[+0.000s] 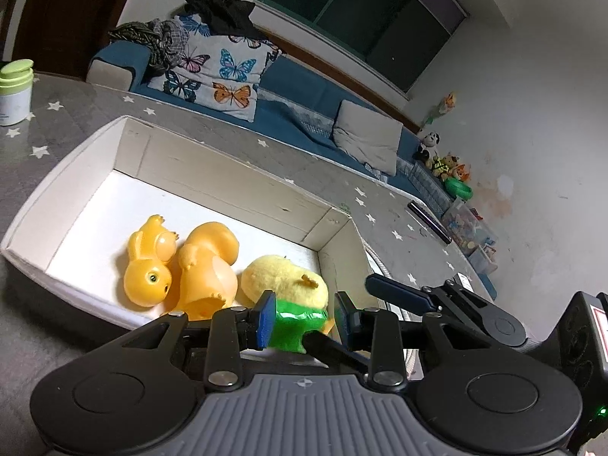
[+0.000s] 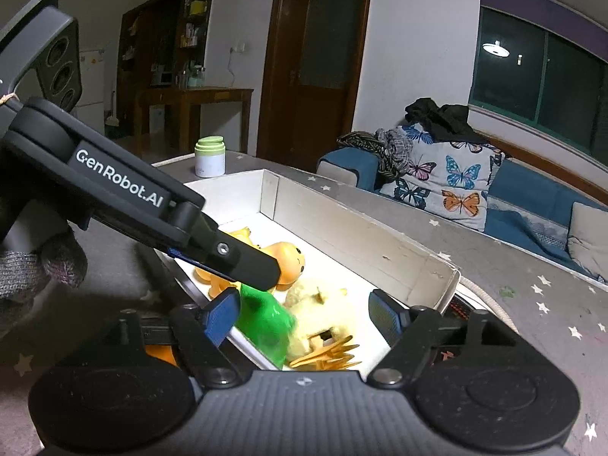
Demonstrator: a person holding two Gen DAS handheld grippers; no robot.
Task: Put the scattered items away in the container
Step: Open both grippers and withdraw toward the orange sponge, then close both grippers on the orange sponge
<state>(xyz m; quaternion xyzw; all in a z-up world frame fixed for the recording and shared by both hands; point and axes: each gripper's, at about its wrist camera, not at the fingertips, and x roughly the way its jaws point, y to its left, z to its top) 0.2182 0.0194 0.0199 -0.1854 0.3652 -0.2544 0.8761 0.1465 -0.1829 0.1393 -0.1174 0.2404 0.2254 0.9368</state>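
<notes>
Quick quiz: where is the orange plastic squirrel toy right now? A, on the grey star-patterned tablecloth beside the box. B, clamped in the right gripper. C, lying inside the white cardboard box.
C: the orange plastic squirrel toy lies on the floor of the white cardboard box, beside the yellow plush toy.

Right tool (image 2: pixel 304 311) gapes over the toy-filled white box (image 2: pixel 364 243).

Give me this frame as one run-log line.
left claw: open around green toy | right claw: open | white box: orange squirrel, yellow plush
</notes>
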